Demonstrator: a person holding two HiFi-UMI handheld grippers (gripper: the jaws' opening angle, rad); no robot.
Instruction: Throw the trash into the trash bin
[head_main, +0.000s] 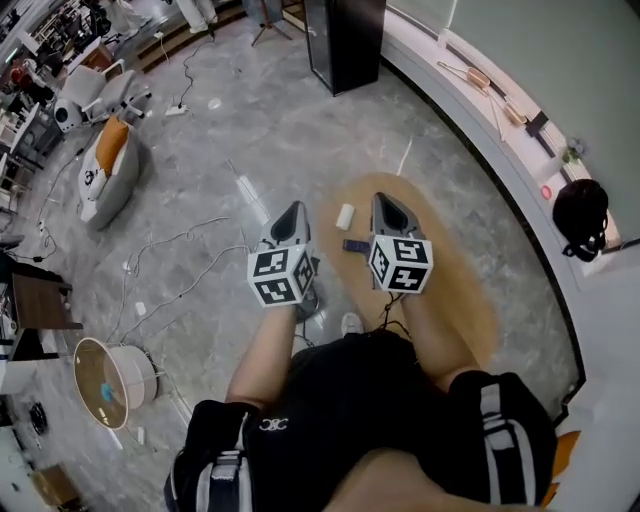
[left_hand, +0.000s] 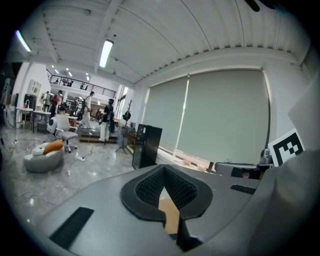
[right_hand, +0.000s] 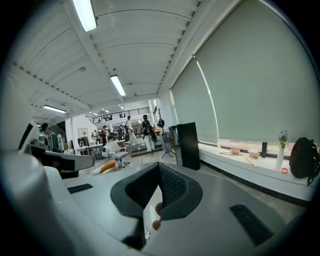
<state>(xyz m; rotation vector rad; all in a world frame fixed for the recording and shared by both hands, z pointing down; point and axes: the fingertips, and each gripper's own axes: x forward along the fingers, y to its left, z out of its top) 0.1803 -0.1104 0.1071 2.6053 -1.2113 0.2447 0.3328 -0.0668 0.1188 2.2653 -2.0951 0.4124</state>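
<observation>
A small white piece of trash (head_main: 345, 216) lies on a round wooden table (head_main: 455, 290), with a small dark object (head_main: 355, 245) just nearer to me. My left gripper (head_main: 291, 212) hangs at the table's left edge, left of the white piece and not touching it. The right gripper (head_main: 385, 203) is over the table, just right of it. Both have their jaws closed to a point with nothing held. In the left gripper view the fingertips (left_hand: 163, 167) meet over a strip of wood. The trash bin (head_main: 108, 378), a round white basket, stands on the floor far to the lower left.
A tall black cabinet (head_main: 345, 40) stands ahead by the curved window ledge. A black backpack (head_main: 580, 215) sits on the ledge at the right. A white and orange seat (head_main: 108, 165) and loose cables (head_main: 170, 250) lie on the floor at the left. People stand far off.
</observation>
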